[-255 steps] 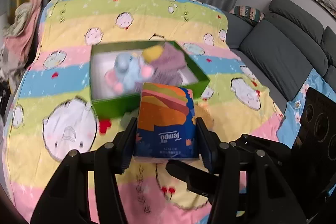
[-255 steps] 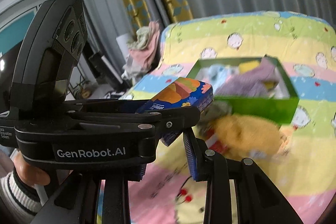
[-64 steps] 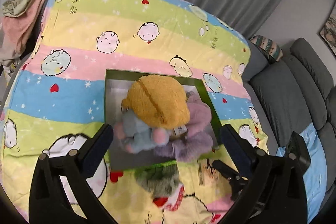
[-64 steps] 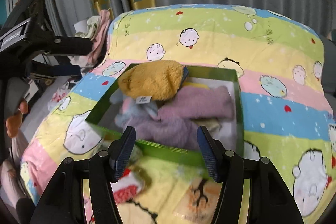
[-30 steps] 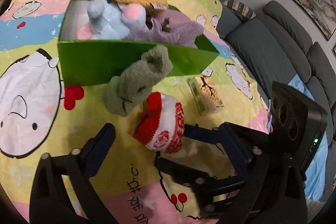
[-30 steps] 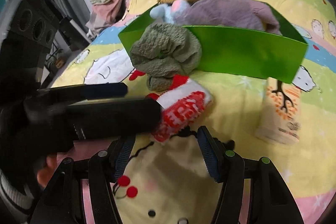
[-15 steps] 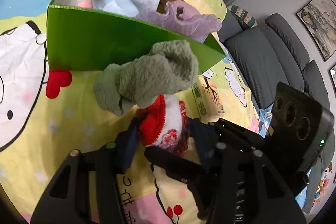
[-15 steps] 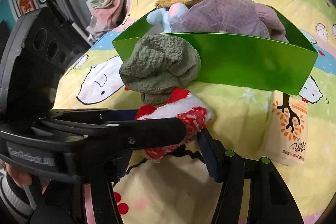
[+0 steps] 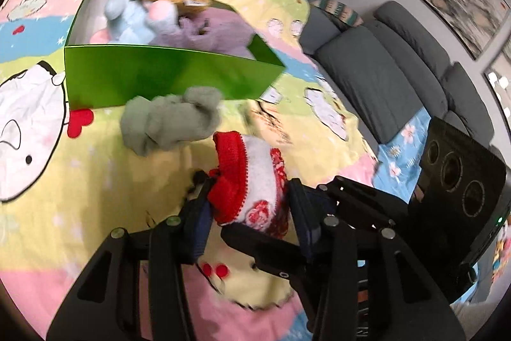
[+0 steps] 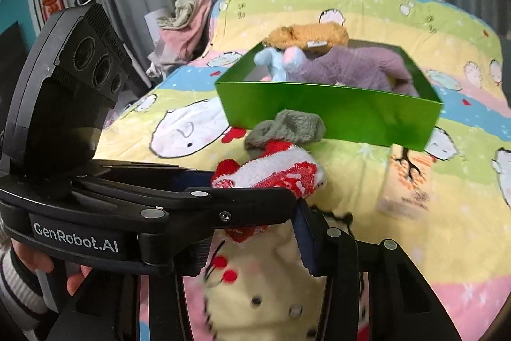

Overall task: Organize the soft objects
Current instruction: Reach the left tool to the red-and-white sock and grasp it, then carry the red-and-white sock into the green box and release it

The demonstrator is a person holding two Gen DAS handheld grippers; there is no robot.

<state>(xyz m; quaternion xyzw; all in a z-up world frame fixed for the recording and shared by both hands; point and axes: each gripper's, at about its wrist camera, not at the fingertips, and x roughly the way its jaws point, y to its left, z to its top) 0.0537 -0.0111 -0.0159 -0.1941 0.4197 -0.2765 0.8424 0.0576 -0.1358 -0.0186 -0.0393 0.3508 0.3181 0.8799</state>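
Jaws of both grippers around red-and-white fuzzy sock [image 9: 252,181]

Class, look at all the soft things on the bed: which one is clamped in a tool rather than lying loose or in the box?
The red and white sock, between the left tool's fingers; the grey-green sock lies loose.

A red-and-white knitted sock [image 10: 274,171] sits clamped in the left hand-held gripper [image 10: 255,200], raised above the striped cartoon bedspread [image 10: 415,245]. The right hand-held gripper [image 10: 252,248], whose jaws have just been closing, reaches under it. Behind lie a grey-green fuzzy sock [image 10: 287,127] and a green cardboard box [image 10: 335,114] of plush toys.
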